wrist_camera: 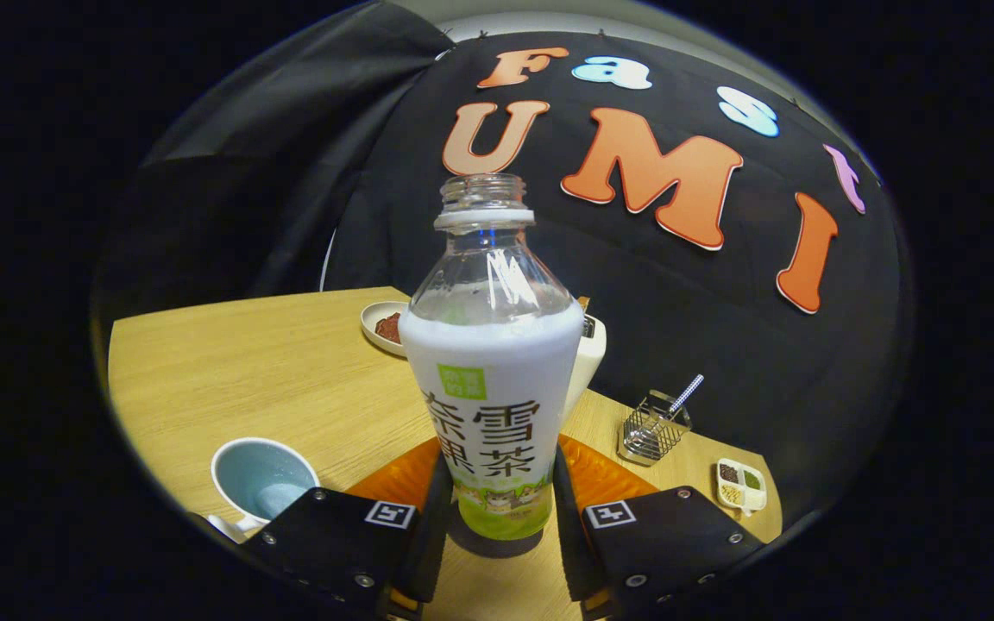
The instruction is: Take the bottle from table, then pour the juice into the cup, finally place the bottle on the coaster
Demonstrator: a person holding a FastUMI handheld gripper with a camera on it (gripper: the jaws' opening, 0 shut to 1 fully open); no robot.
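The uncapped bottle (491, 379) was pinched between the fingers of the hand-held gripper (497, 509), apparently standing over the coaster (596, 479); the cup (262, 479) appeared filled, so release alone remained.

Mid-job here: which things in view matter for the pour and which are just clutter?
Job things:
- bottle, upright, uncapped, between the fingers of the claw
- cup, beside the near finger on the table
- orange coaster under the bottle

Lying about:
- dish of reddish stuff behind the bottle
- wire holder with a straw
- divided tray
- white object behind the bottle
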